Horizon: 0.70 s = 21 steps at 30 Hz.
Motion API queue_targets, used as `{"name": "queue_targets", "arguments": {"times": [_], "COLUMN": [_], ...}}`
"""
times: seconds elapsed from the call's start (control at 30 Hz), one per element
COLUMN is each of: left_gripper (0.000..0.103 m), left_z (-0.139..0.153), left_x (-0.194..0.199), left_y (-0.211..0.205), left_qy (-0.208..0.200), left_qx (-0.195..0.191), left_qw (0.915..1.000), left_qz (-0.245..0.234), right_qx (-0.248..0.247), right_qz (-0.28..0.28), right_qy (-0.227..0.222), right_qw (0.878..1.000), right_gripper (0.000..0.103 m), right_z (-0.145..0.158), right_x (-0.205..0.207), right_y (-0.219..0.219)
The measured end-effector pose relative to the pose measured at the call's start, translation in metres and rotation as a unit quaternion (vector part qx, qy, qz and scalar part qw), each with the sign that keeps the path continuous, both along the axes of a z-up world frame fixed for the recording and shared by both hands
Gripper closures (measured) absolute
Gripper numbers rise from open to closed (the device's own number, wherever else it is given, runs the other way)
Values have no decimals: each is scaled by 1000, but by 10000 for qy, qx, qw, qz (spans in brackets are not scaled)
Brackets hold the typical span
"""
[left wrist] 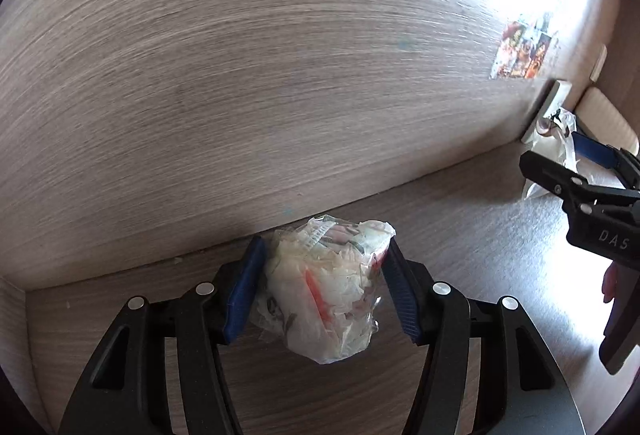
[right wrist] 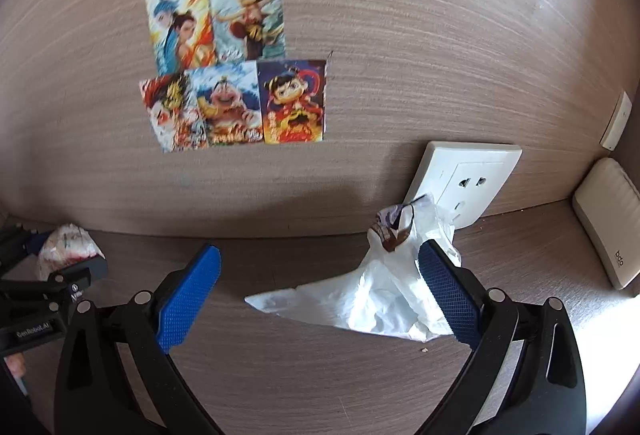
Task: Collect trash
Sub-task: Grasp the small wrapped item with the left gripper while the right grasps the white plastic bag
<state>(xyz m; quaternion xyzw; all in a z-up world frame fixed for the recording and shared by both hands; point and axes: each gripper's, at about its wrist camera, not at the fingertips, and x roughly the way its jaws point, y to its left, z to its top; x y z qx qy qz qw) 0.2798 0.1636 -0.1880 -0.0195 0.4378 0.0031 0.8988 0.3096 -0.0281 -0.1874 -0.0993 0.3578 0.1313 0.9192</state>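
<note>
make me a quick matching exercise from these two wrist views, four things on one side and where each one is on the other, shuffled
Things:
1. crumpled wrapper ball
2. white plastic bag
3. cartoon stickers
4. wall socket

Places:
a. stuck on the wood-grain wall above the surface
b. clamped between the left gripper pads
c. lying on the surface between the open fingers of the right gripper, against its right pad
d. mounted on the wall just behind the bag

Pairs: 1-b, 2-c, 3-a, 4-d
</note>
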Motion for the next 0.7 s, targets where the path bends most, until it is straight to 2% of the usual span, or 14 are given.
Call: {"name": "queue_targets", "arguments": {"times": [0.17, 0.3, 0.5, 0.53, 0.57, 0.63, 0.7], "left_gripper": [46, 47, 49, 49, 49, 50, 51], "left_z": [1, 9, 12, 12, 11, 11, 12], "left_x": [0, -13, -19, -24, -24, -23, -25], "left_y": [-4, -2, -6, -9, -10, -12, -14], "left_qy": [-9, -32, -33, -27, -32, -32, -66], "left_qx": [50, 110, 141, 149, 156, 159, 230], "left_qw": [10000, 9998, 9996, 9996, 9996, 9994, 9992], "left_qz": [-76, -140, -235, -246, -250, -289, -314], "right_qx": [-116, -9, -85, -49, -13, 83, 34], "right_qz": [-113, -349, -551, -557, -573, -640, -680], "right_qy": [-39, -92, 132, 231, 304, 342, 344], "right_qw": [9999, 9993, 9984, 9982, 9979, 9973, 9971], "right_gripper": [5, 5, 5, 8, 16, 44, 63], "right_z": [-5, -6, -11, -14, -16, -16, -16], "right_x": [-6, -6, 9, 12, 14, 23, 25], "right_y": [-6, -13, -21, -22, -23, -36, -41]}}
